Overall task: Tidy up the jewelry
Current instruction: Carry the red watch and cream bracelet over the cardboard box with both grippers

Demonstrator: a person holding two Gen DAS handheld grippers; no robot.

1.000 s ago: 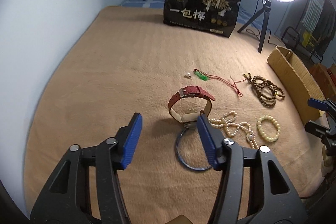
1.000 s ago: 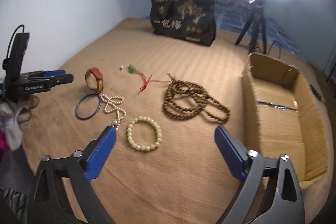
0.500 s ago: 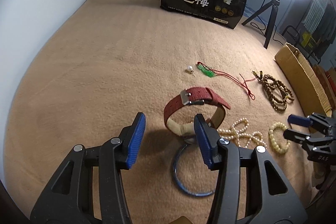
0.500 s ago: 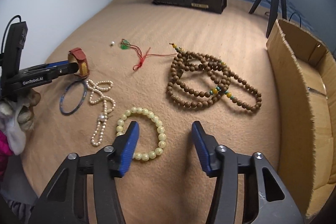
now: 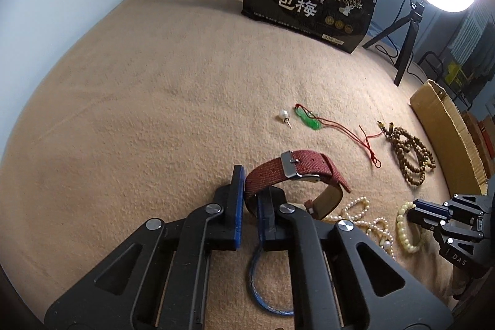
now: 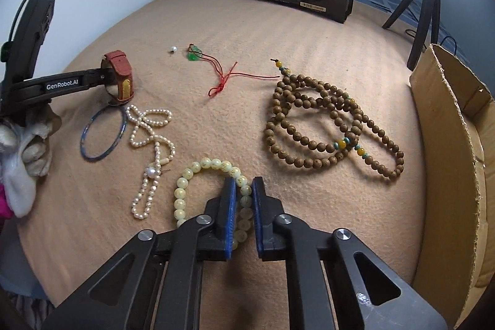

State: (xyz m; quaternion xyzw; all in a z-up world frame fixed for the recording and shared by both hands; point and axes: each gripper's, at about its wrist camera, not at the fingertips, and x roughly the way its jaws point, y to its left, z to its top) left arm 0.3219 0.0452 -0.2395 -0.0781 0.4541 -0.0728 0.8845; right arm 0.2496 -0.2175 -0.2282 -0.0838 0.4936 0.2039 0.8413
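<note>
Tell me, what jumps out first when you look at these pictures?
The left gripper has just pinched shut on the red watch, near the blanket's left side. The right gripper has just closed on the pale bead bracelet. Beside it sprawls the brown bead necklace, next to the cardboard box.

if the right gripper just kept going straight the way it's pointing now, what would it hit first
The right gripper is already shut on the pale green bead bracelet and points steeply down, so it would likely press straight into the tan blanket under the beads. The wooden bead necklace lies further ahead, probably beyond that line.
</note>
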